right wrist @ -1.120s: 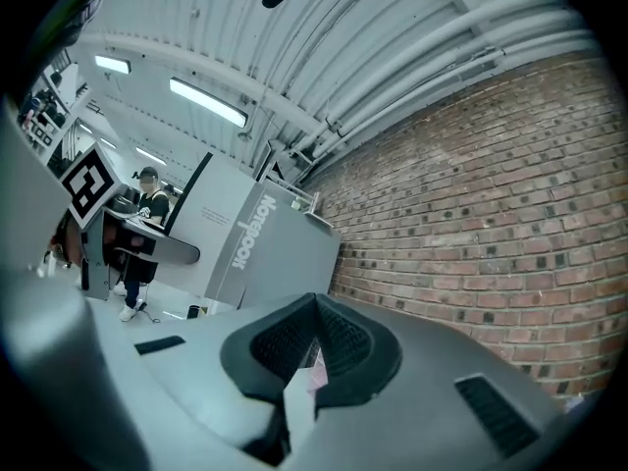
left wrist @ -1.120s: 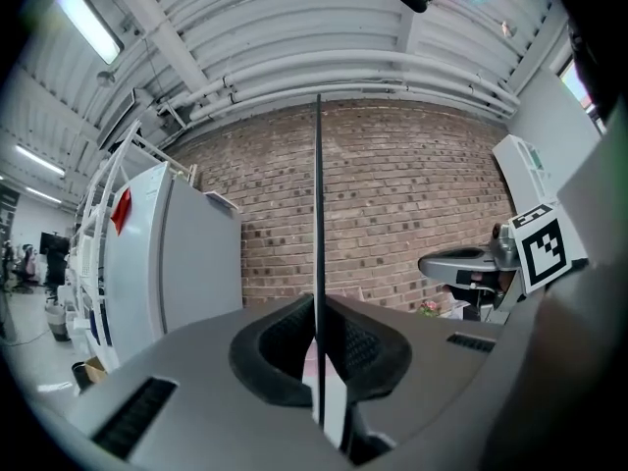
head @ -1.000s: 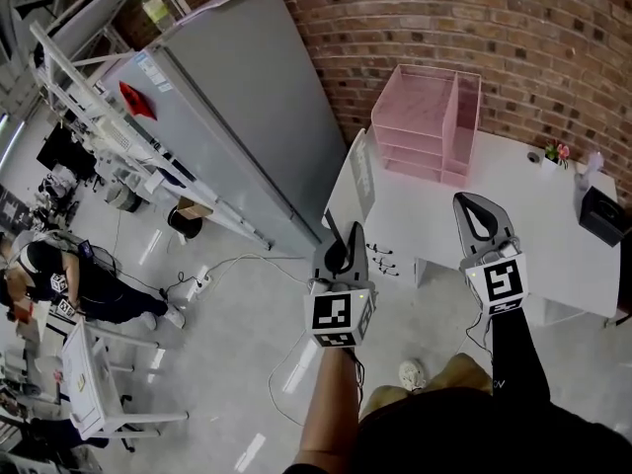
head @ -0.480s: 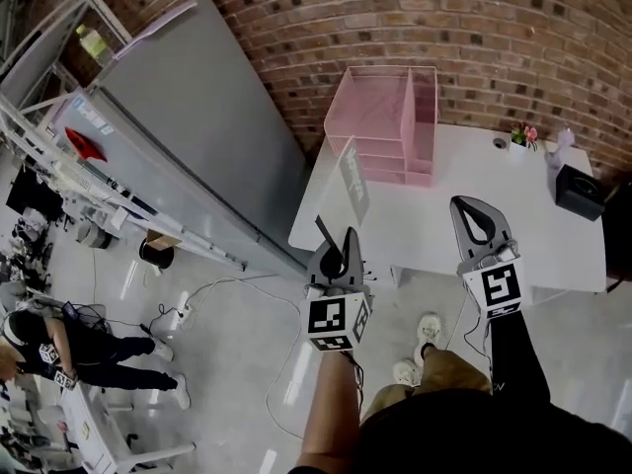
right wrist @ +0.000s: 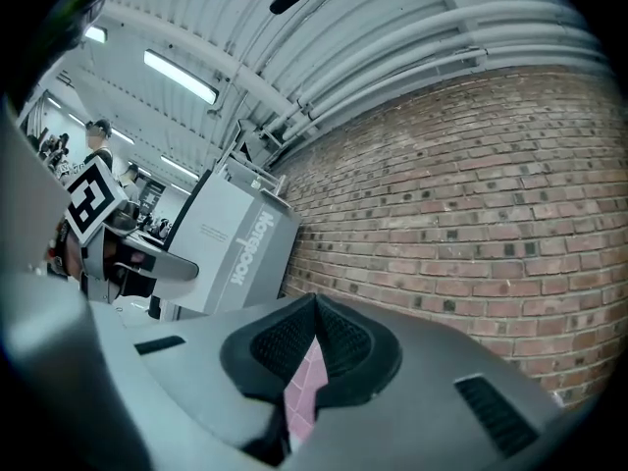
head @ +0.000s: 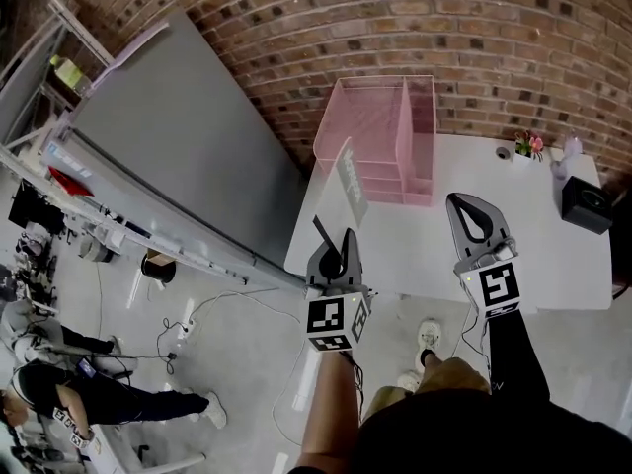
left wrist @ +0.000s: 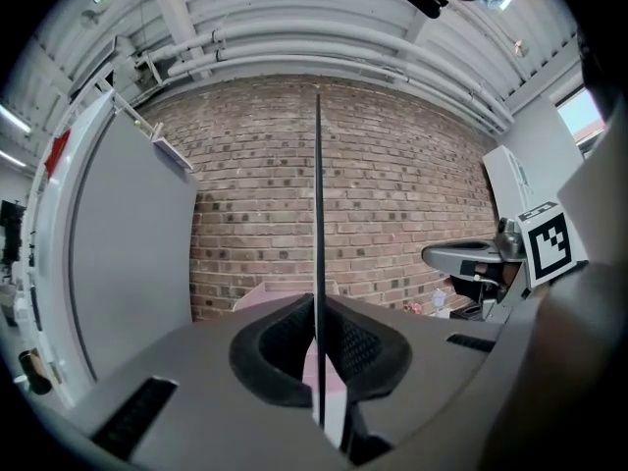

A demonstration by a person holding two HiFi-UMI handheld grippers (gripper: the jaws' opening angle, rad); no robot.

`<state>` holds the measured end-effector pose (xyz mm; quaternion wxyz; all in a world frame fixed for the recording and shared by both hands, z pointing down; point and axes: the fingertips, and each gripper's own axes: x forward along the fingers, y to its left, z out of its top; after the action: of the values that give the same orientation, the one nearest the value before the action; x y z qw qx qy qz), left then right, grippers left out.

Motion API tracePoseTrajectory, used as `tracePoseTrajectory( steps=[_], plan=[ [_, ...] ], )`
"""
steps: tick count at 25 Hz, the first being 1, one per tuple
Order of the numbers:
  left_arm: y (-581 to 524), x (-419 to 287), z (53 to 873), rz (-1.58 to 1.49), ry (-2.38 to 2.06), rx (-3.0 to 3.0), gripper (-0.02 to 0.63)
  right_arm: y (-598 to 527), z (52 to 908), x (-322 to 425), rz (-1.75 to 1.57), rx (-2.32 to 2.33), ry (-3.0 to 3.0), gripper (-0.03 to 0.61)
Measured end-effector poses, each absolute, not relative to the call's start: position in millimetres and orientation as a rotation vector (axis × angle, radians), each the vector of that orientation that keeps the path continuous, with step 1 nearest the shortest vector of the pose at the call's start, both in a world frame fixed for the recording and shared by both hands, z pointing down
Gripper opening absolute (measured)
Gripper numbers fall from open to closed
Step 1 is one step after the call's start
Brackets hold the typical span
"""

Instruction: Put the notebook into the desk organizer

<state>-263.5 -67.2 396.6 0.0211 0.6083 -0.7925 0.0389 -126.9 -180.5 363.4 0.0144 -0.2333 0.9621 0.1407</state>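
Nearest, in the left gripper [head: 343, 248]: fingers clamped tight on the lower edge of the notebook [head: 352, 180], holding it upright by the left edge of the white surface [head: 513, 235], short of the desk organizer [head: 380, 131]. Carried on edge, probably so as to slide straight down into a vertical slot. Alongside, on the right gripper [head: 462, 201]: fingers closed together on nothing, perhaps free to steady the organizer. Farther back, against the brick wall: pink wire organizer, stacked trays at its left, a tall upright bay at its right. Counting: two grippers, one notebook, one organizer, one small flower pot [head: 533, 146], one black box [head: 585, 205].
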Motion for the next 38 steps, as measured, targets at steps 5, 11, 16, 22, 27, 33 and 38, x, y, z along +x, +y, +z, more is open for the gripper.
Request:
tracePoseTrajectory(
  steps=[5,11,16,22,27,33,38],
  plan=[
    [-110,-289,389,0.137,-2.464,1.889,0.02,-223,350,-156,0.446,-0.708,2.97,0.021],
    [-154,-319,387,0.137,-2.494,1.868,0.02,-266,341,-186,0.461,-0.672,2.948,0.021],
    [-177,-335,390,0.128,-2.485,1.853,0.02,-289,347,-203,0.443,-0.654,2.961,0.021],
    [-193,-346,393,0.137,-2.452,1.857,0.02,-305,346,-214,0.445,-0.657,2.957,0.021],
    [-209,-349,392,0.135,-2.405,1.908,0.02,-313,352,-214,0.446,-0.712,2.968,0.021],
    [-233,-356,397,0.132,-2.305,2.005,0.02,-328,354,-216,0.441,-0.843,2.962,0.021],
    [-257,-377,396,0.16,-2.219,2.084,0.02,-339,347,-229,0.458,-0.94,2.935,0.021]
  ],
)
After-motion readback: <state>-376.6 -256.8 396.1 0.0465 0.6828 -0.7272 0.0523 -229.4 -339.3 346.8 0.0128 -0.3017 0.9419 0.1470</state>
